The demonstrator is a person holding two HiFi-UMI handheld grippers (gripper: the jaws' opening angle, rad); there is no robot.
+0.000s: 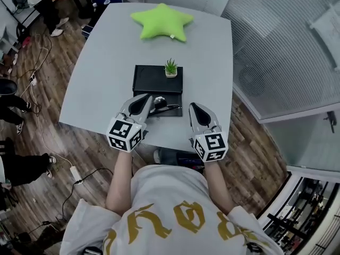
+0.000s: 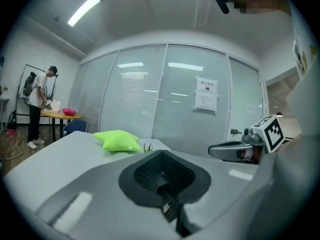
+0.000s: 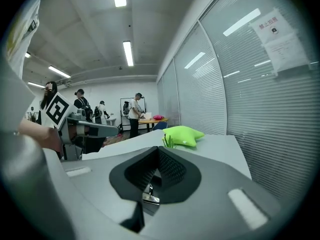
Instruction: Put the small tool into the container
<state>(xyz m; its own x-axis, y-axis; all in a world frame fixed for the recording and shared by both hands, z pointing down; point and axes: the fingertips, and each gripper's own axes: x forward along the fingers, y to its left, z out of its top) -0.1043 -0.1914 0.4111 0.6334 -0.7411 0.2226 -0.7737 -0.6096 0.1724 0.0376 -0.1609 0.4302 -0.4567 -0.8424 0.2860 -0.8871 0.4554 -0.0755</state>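
my left tool (image 1: 150, 100) and right tool (image 1: 193, 107) are both closed, nothing in them. the small tool (image 1: 166, 107) lies on the front of the black box (image 1: 154, 81) on the worktop (image 1: 101, 62), just beside my left tool.

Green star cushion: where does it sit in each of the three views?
Head view: green star cushion top centre.
Left gripper view: cushion left of centre.
Right gripper view: cushion right of centre.
Shared landmark: small potted plant beside it in all three.
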